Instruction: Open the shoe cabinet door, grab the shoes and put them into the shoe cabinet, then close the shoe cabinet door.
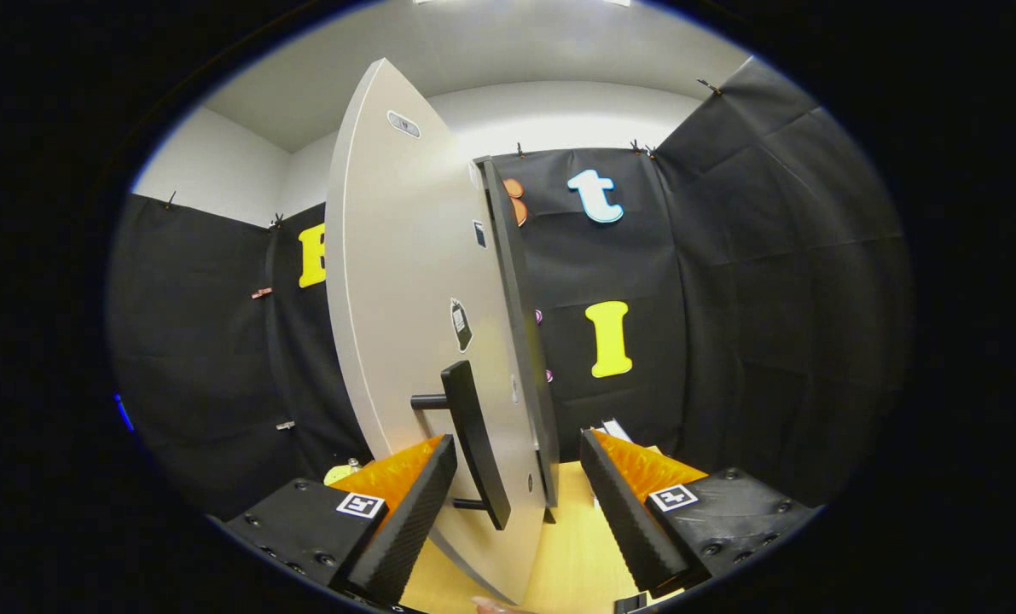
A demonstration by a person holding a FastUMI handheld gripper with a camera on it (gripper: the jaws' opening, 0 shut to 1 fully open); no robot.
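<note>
Two fingers of the gripper (pixel 518 503) stand apart, straddling the cabinet door (pixel 405 281) edge-on with its handle (pixel 473 443) between them; looks like door-swinging step, next move needs closing on the handle.

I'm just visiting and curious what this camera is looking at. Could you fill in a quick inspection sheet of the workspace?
Surface: pale wooden top under the tongs.
Job's things: grey cabinet door swung open, seen nearly edge-on; its dark bar handle sits between the fingers; shoes: nothing seen.
Clutter: small yellowish object beyond one finger, too small to identify.
Grippers: tongs open, one finger either side of the door's edge, not pressing on it.
Cables: nothing seen.
Surroundings: black cloth walls, white wall above.
</note>
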